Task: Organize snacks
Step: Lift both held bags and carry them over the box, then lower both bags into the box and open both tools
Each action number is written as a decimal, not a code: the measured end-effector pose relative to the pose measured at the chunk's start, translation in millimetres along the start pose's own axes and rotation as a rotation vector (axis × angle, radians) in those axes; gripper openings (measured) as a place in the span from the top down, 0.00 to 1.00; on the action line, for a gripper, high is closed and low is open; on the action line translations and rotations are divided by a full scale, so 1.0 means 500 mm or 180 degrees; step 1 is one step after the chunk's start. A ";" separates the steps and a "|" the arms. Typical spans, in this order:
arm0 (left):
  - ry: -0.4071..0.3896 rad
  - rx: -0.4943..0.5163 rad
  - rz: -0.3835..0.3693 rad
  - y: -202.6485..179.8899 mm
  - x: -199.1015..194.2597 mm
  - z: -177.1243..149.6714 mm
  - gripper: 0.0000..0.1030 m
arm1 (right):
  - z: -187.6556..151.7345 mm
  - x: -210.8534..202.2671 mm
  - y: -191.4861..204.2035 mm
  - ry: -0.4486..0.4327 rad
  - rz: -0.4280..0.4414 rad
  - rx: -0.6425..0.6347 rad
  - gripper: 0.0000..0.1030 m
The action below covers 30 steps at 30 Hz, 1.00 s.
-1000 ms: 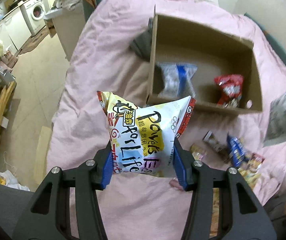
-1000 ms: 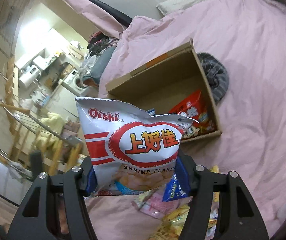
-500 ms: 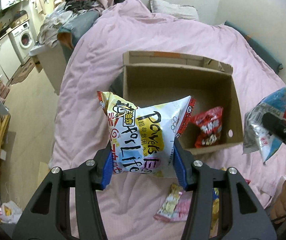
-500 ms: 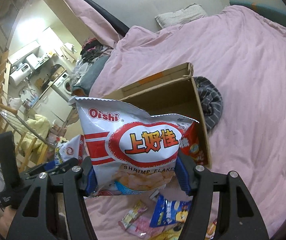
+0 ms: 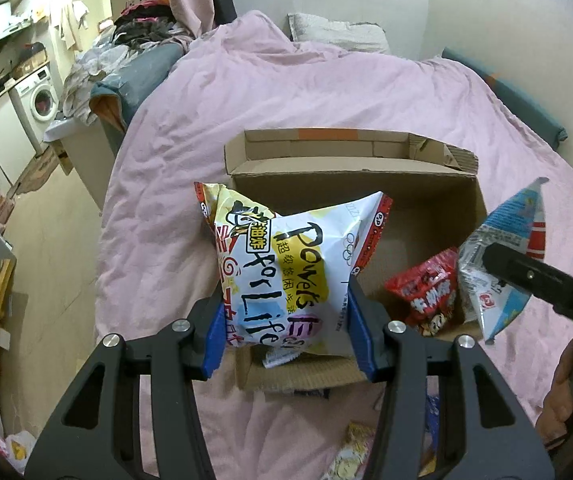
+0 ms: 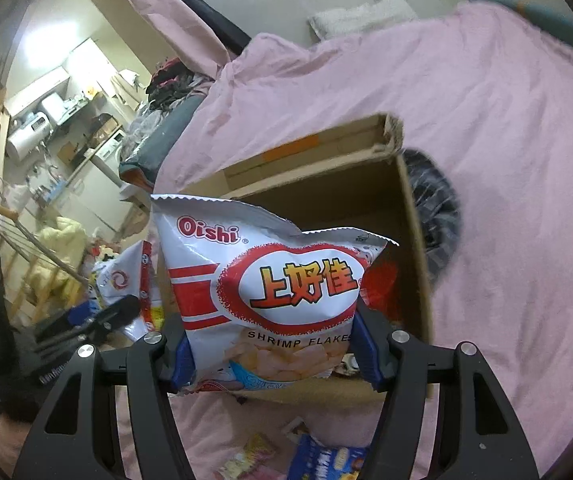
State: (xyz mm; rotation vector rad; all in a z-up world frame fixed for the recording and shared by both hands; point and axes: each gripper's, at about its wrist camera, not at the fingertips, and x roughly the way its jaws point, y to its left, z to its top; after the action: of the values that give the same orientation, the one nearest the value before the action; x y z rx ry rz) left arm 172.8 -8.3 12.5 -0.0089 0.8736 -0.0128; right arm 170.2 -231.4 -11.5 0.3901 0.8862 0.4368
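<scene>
My left gripper is shut on a white and yellow "Power for Life" snack bag, held over the near left part of the open cardboard box on the pink bed. My right gripper is shut on a white and red Oishi shrimp flakes bag, held above the same box at its near edge. In the left wrist view the Oishi bag hangs at the box's right side. A red snack bag lies inside the box.
Several loose snack packets lie on the pink duvet in front of the box. A dark striped cloth lies right of the box. A washing machine and cluttered furniture stand left of the bed.
Both grippers have moved toward the box with their bags; the box now sits directly beneath them and looks nearer. The right gripper has come close beside the left.
</scene>
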 end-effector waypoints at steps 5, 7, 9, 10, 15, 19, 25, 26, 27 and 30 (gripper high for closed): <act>0.0125 -0.0030 -0.0046 -0.001 0.046 -0.010 0.54 | -0.003 0.066 -0.021 0.0265 0.0007 0.0096 0.36; 0.0144 -0.0036 -0.0096 -0.003 0.061 -0.015 0.54 | -0.008 0.081 -0.024 0.0319 -0.0032 0.0112 0.36; 0.0145 -0.0007 -0.0087 -0.005 0.073 -0.019 0.54 | -0.014 0.097 -0.025 0.0403 -0.0093 0.0109 0.36; 0.0154 -0.0008 -0.0059 -0.004 0.078 -0.019 0.54 | -0.018 0.105 -0.026 0.0447 -0.0104 0.0107 0.36; 0.0163 -0.0049 -0.0081 -0.001 0.090 -0.018 0.54 | -0.030 0.133 -0.032 0.0632 -0.0191 0.0057 0.36; 0.0130 0.0057 -0.0035 -0.013 0.093 -0.020 0.53 | -0.027 0.129 -0.022 0.0617 -0.0361 -0.0062 0.36; 0.0117 0.0095 -0.0042 -0.018 0.093 -0.022 0.52 | -0.026 0.117 -0.014 0.0545 -0.0487 -0.0147 0.33; 0.0124 0.0096 -0.0047 -0.019 0.094 -0.022 0.52 | -0.025 0.116 -0.017 0.0546 -0.0435 -0.0108 0.33; 0.0133 0.0093 -0.0049 -0.019 0.094 -0.022 0.52 | -0.025 0.114 -0.021 0.0547 -0.0382 -0.0064 0.33; 0.0139 0.0069 -0.0109 -0.018 0.091 -0.022 0.52 | -0.024 0.103 -0.032 0.0514 -0.0210 0.0097 0.33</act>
State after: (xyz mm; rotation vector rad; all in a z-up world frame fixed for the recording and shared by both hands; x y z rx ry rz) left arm 193.5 -18.2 -29.4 -0.0033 0.9168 -0.0544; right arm 192.3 -216.5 -59.9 0.3558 1.0606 0.3983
